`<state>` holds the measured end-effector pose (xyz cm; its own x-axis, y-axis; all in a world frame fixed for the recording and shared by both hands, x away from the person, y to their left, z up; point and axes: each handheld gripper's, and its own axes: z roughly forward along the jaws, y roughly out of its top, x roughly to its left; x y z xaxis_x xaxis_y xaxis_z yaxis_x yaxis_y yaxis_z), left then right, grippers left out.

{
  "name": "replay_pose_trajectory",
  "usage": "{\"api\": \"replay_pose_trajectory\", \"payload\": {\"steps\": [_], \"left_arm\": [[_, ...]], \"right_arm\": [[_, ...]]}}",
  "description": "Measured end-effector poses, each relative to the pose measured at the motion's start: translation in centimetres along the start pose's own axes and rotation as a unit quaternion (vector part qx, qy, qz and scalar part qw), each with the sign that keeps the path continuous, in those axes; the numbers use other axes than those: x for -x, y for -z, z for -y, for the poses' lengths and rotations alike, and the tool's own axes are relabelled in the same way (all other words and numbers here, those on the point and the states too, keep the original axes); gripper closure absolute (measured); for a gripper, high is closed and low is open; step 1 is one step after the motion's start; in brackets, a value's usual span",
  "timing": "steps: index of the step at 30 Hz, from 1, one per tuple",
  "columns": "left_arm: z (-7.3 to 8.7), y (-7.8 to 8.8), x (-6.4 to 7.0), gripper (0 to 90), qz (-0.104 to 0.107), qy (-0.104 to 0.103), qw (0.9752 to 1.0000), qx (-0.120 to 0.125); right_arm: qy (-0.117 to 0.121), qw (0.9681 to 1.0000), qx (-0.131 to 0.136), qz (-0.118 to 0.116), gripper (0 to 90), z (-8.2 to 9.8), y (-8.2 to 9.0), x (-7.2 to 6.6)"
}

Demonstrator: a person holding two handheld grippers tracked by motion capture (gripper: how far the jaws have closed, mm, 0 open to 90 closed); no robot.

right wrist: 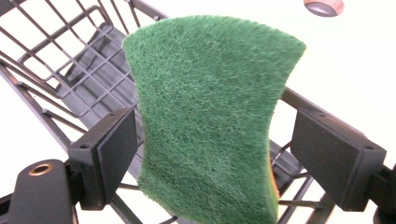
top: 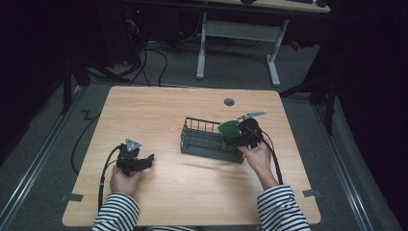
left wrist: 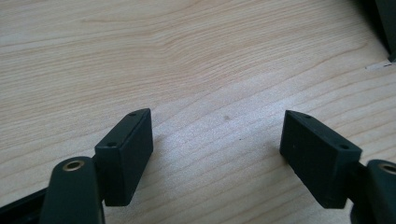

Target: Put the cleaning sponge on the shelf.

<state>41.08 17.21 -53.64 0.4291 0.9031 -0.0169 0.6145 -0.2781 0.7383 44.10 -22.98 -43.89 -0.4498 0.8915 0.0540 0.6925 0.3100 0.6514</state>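
Right claw (right wrist: pixel 212 156) stands spread wide, the green sponge (right wrist: pixel 210 116) hanging between its pads over the wire basket (top: pixel 204 137), right pad clear of it, while the left claw (left wrist: pixel 217 154) rests apart, empty, on the desk (top: pixel 192 183).

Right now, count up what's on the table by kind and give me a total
Green sponge: 1
Black wire basket: 1
Handheld grippers: 2, left gripper and right gripper
Total: 4
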Motion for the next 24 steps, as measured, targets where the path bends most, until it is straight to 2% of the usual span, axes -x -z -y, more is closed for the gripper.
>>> {"api": "replay_pose_trajectory", "payload": {"steps": [9,14,17,22,24], "left_arm": [[0.0,0.0,0.0,26.0,0.000,0.000,1.0000,0.000],[0.0,0.0,0.0,26.0,0.000,0.000,1.0000,0.000],[0.0,0.0,0.0,26.0,0.000,0.000,1.0000,0.000],[0.0,0.0,0.0,25.9,0.000,0.000,1.0000,0.000],[0.0,0.0,0.0,25.9,0.000,0.000,1.0000,0.000]], "right_arm": [[-0.002,0.9991,0.039,-0.015,13.9,0.2,1.9,0.4],[-0.005,0.9986,0.051,-0.012,14.1,0.7,3.4,1.0],[-0.015,0.9971,0.073,-0.016,15.7,1.6,4.7,1.4],[-0.024,0.9961,0.085,-0.002,19.5,3.0,5.9,2.4],[-0.023,0.9943,0.104,-0.001,22.5,3.6,6.6,2.7]]}}
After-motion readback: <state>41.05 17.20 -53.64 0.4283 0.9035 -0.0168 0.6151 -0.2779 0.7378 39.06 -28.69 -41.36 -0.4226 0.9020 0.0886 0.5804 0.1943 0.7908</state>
